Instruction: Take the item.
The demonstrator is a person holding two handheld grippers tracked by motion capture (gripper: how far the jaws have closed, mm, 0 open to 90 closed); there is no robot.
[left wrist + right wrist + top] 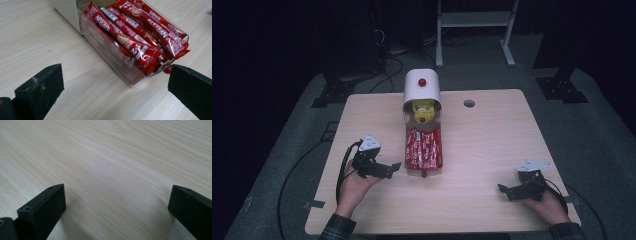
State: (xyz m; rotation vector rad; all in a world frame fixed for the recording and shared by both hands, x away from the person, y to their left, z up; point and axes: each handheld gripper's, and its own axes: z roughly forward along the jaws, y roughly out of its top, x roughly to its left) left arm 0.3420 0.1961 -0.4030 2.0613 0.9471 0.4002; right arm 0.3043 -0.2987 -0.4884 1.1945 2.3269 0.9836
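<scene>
A white round-topped dispenser (422, 87) with a red knob stands at the table's far middle, yellow items showing in its mouth. In front of it a clear drawer (424, 149) is pulled out, packed with several red Nescafe sachets (130, 37). My left gripper (388, 169) is open just left of the drawer's near end, its jaws wide apart with nothing between them; the drawer's clear corner (130, 76) lies straight ahead of it. My right gripper (507, 190) rests open near the front right of the table, only bare wood (112, 175) between its jaws.
The light wooden table (492, 135) has a round cable hole (469, 103) at its far side. Cables trail from both grippers off the table's edges. A white frame stand (474, 30) and dark stand feet are on the grey floor beyond.
</scene>
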